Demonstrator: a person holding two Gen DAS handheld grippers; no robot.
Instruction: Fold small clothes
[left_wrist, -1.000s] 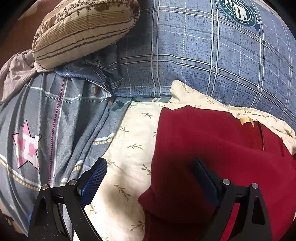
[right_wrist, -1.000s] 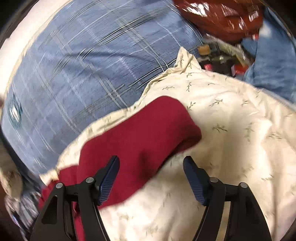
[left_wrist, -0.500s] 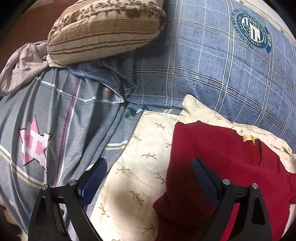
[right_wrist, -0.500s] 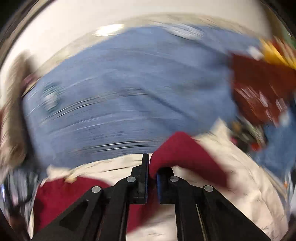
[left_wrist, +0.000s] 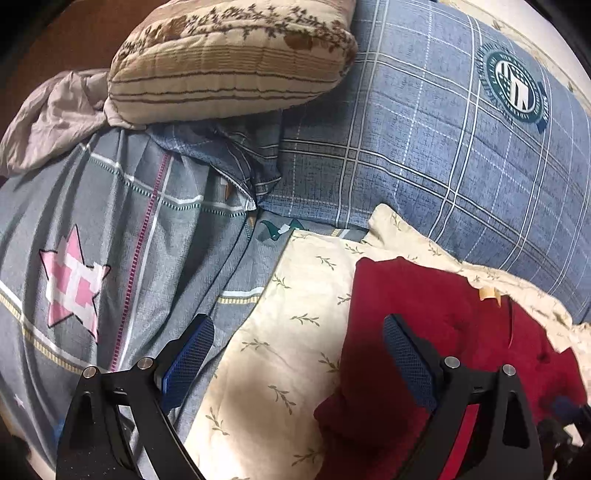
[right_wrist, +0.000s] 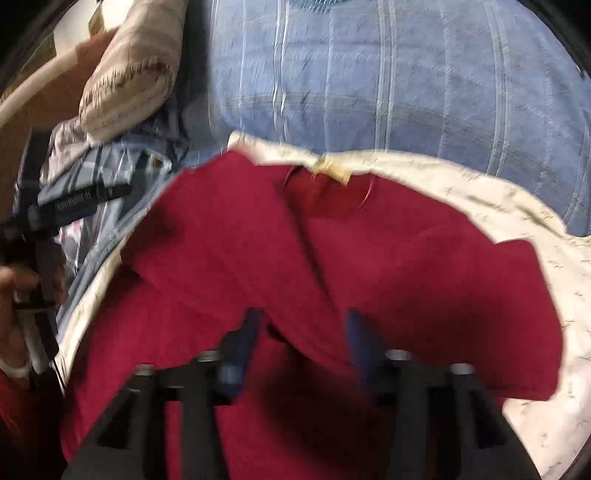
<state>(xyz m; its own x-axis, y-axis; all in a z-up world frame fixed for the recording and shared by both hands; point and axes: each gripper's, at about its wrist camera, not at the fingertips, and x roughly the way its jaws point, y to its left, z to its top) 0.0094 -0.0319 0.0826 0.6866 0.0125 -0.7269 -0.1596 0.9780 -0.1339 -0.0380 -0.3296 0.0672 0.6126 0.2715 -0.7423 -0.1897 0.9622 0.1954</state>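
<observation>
A dark red garment (right_wrist: 369, 266) lies spread on a cream leaf-print cloth (right_wrist: 535, 206), its collar and tan label away from me. In the blurred right wrist view my right gripper (right_wrist: 303, 332) hovers low over the garment's middle. Its jaws are opening, with a raised fold of red fabric between them and no pad pressing on it. My left gripper (left_wrist: 297, 354) stands open over the cream cloth (left_wrist: 295, 332) at the garment's left edge (left_wrist: 424, 306), holding nothing. One of its fingers (right_wrist: 81, 199) and a hand (right_wrist: 14, 288) show at the left of the right wrist view.
A blue plaid duvet (left_wrist: 424, 147) rises behind the cream cloth. A beige striped pillow (left_wrist: 229, 62) and a crumpled grey cloth (left_wrist: 48, 118) lie at the back left. A grey sheet with a pink star (left_wrist: 74, 280) covers the left.
My right gripper shut on a red sleeve, swung it leftward over the garment, and now its jaws stand apart. My left gripper drifted a little left, off the garment's edge.
</observation>
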